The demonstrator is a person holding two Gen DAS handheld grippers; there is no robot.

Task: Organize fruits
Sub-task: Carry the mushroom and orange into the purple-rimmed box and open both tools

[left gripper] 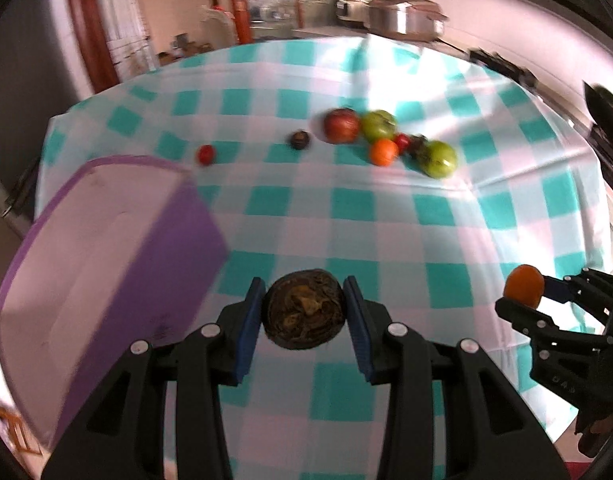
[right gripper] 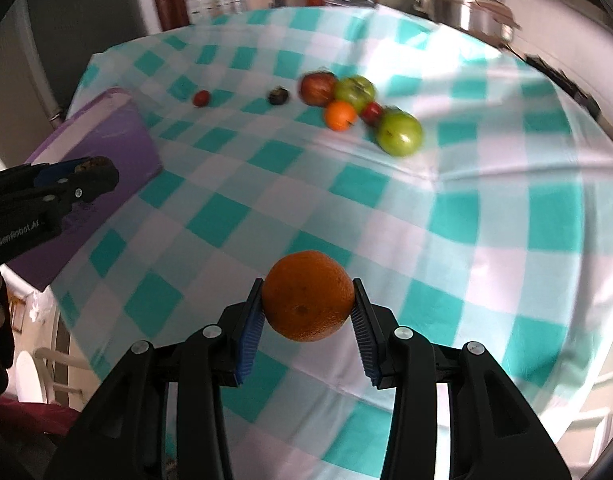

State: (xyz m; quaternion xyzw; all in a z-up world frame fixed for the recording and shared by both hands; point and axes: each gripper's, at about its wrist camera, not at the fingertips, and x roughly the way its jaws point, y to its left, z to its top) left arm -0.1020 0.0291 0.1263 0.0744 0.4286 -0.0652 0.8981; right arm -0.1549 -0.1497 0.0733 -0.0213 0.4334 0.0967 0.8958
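My left gripper (left gripper: 304, 290) is shut on a dark brown wrinkled fruit (left gripper: 305, 308), held above the cloth just right of the purple box (left gripper: 106, 256). My right gripper (right gripper: 308, 290) is shut on an orange (right gripper: 308, 296) and holds it above the table's near side. The right gripper also shows in the left wrist view (left gripper: 524, 292), and the left gripper in the right wrist view (right gripper: 92, 172). On the far half of the table lie a red apple (left gripper: 341, 125), two green apples (left gripper: 378, 124) (left gripper: 440, 159), a small orange (left gripper: 383, 151), a small dark fruit (left gripper: 299, 139) and a small red fruit (left gripper: 205, 154).
A teal-and-white checked cloth (left gripper: 346, 220) covers the round table. The purple box with a white inside stands at the left edge. A metal pot (left gripper: 402, 16) and other kitchen items stand on a counter behind the table. A doorway is at the back left.
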